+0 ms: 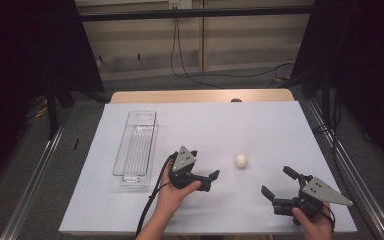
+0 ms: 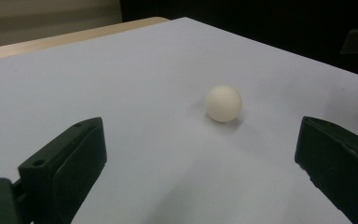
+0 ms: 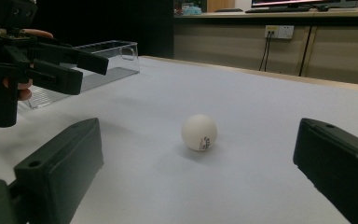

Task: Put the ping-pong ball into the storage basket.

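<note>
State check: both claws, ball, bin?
left claw: open, holding nothing, off the ball
right claw: open, holding nothing, off the ball
white ball: resting free on the table sheet between the two claws
clear bin: upright, nothing visible inside, at the sheet's left

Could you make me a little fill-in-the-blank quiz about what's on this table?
1. The small ball is ____ in colour.
2. It lies on the table between the left gripper and the ____ gripper.
3. Both grippers' jaws are ____.
4. The clear tray holds ____.

Missing words: white; right; open; nothing
</note>
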Tool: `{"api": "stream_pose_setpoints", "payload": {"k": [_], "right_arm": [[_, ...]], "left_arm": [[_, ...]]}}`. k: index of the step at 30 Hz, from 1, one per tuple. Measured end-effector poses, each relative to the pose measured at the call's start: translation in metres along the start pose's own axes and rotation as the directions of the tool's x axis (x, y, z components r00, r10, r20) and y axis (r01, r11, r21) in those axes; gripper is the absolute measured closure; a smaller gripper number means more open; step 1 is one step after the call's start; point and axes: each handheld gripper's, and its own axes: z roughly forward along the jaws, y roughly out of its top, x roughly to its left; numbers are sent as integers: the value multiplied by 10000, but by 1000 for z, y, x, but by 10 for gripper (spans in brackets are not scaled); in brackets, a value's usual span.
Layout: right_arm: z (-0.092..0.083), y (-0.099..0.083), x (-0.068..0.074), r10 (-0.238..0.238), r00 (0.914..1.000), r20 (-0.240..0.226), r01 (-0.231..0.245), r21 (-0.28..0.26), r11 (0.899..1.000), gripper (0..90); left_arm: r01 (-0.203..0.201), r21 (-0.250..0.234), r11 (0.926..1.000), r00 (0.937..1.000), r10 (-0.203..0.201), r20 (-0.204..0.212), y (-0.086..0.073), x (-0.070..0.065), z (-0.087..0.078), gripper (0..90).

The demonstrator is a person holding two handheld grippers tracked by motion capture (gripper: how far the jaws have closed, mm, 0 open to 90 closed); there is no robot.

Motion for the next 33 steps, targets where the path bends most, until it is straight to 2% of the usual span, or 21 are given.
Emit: {"api": "stream_pose_setpoints", "payload": {"k": [2,6,12,15,17,18,19,26,33], "right_arm": [[0,0,0,4,10000,-3,-4,-4,10000,11],[0,0,0,-21,10000,-49,21,2,10000,11],[0,0,-1,-92,9999,-55,92,11,10000,11],[0,0,-1,-88,10000,-44,88,10,10000,11],[0,0,-1,-51,10000,-54,51,29,10000,11],[0,0,-1,-46,10000,-38,46,15,10000,11],[0,0,-1,-62,10000,-42,62,20,10000,11],[0,0,-1,-98,10000,-4,98,7,10000,11],[1,0,-1,-66,10000,62,66,-42,10000,11]], "left_arm": [[23,-120,9999,9999,-22,129,0,0,2,23],[-32,62,10000,10000,31,86,1,-1,3,23],[125,103,9999,9998,-126,136,2,-3,7,22],[63,302,9995,9999,-67,123,3,-3,8,23],[2,311,9995,9999,-7,170,3,-3,9,23],[86,162,9998,9996,-90,275,3,-3,10,23],[36,284,9996,9999,-41,164,4,-3,10,22],[39,381,9993,9998,-46,191,5,-4,13,23],[45,444,9990,9994,-60,352,6,-6,17,22]]}}
